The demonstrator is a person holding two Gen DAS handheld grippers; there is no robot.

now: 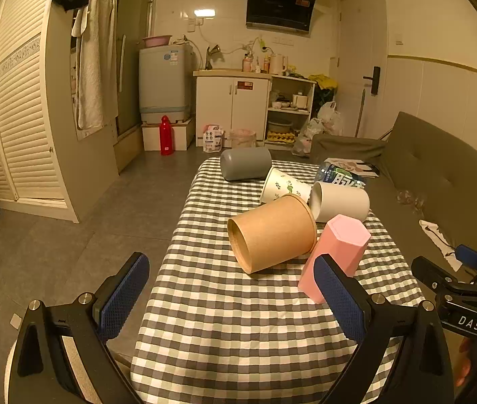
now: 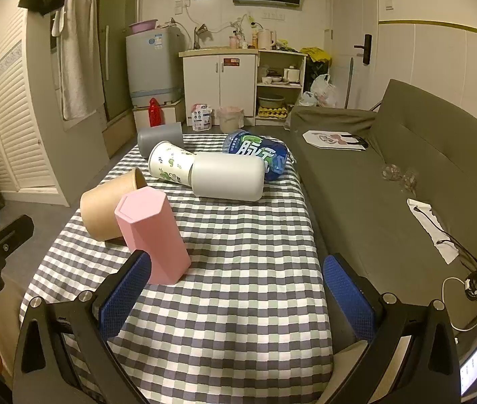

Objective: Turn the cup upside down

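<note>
Counter [image 2: 245, 269], checked cloth. Pink hexagonal cup [image 2: 152, 235] stands closed end up at your right gripper's [image 2: 235, 289] 11 o'clock; kraft paper cup [image 2: 104, 208] lies touching it at 10. Both your grippers, left gripper [image 1: 231, 296] included, gape apart, holding nothing. Risk: a careless reach topples the pink cup or rolls the kraft one off the edge.

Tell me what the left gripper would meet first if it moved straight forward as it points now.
Probably the brown paper cup, which lies on its side on the checked tablecloth, about centred ahead of the open left gripper. The pink cup stands just beyond the right finger and might be brushed; depth is unclear.
</note>
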